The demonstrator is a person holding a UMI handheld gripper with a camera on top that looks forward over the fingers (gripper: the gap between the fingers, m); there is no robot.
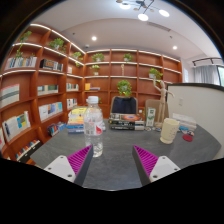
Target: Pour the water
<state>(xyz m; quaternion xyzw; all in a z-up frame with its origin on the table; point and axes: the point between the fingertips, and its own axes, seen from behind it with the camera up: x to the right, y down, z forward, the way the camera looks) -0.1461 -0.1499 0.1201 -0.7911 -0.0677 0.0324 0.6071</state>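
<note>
- The tongs (110, 165) stand wide apart and hold nothing; the two purple pads (80, 159) face each other across a bare stretch of the grey surface (112, 152).
- A clear plastic water bottle (94, 126) stands upright on the surface, beyond the fingers and a little toward the left one, well clear of both pads. Its cap looks to be on, though that is hard to make out.
- A pale cup (170, 130) stands farther off to the right, well apart from the bottle. It is the likely vessel to receive the water; whether anything is in it already cannot be told.
- Behind the bottle lies a clutter of books and boxes (124, 122), and beyond that a chair (124, 104) and wooden shelves (45, 80) around the room.
- As for progress, the task seems to be at its very start: the bottle is untouched, upright and not yet grasped, and no water is being poured.
- What is left, by my judgement, is nearly all of it: bring the tongs forward around the bottle, close on it, lift it, carry it over to the cup, tip it, and set it back.
- If the cap is indeed on, it would have to come off first.
</note>
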